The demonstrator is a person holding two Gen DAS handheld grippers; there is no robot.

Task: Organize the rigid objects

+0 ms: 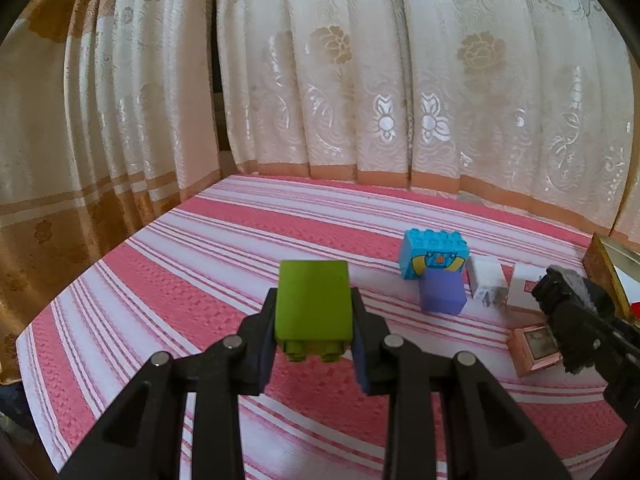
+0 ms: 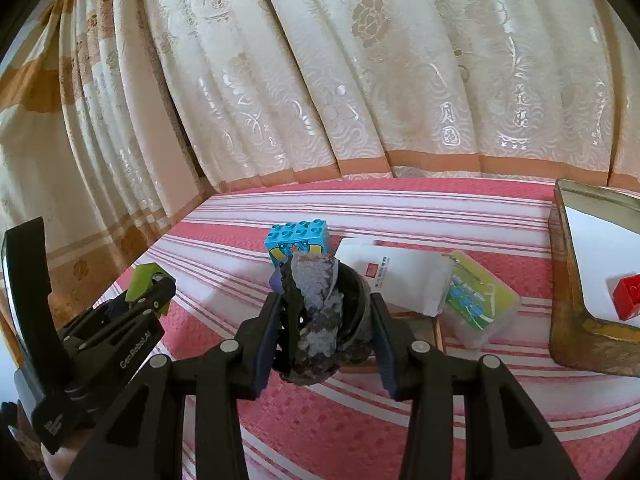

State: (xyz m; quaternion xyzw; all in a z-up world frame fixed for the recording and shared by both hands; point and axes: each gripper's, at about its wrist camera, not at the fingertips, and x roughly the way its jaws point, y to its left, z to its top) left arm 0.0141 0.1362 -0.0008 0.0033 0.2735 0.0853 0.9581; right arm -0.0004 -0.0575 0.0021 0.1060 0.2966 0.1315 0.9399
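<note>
In the left wrist view my left gripper (image 1: pixel 314 300) is shut on a green toy brick (image 1: pixel 314 308), studs toward the camera, held above the striped cloth. Beyond it a blue brick (image 1: pixel 434 254) sits on a purple brick (image 1: pixel 442 294). In the right wrist view my right gripper (image 2: pixel 324 304) is shut on a dark, grey-mottled lumpy object (image 2: pixel 320 312), lifted off the cloth. The blue brick (image 2: pixel 298 240) stands just behind it. At the left of this view the left gripper (image 2: pixel 152 284) shows with the green brick (image 2: pixel 142 278). A red brick (image 2: pixel 630 294) lies in a gold-rimmed tray (image 2: pixel 568 280) at the right.
A pink-and-white striped cloth (image 1: pixel 200 280) covers the surface, with curtains close behind and on the left. A white pouch (image 2: pixel 400 276) and a green-yellow plastic case (image 2: pixel 480 300) lie between the bricks and the tray. A white charger (image 1: pixel 486 280), a white box (image 1: pixel 524 290) and a pink box (image 1: pixel 534 346) lie at the right.
</note>
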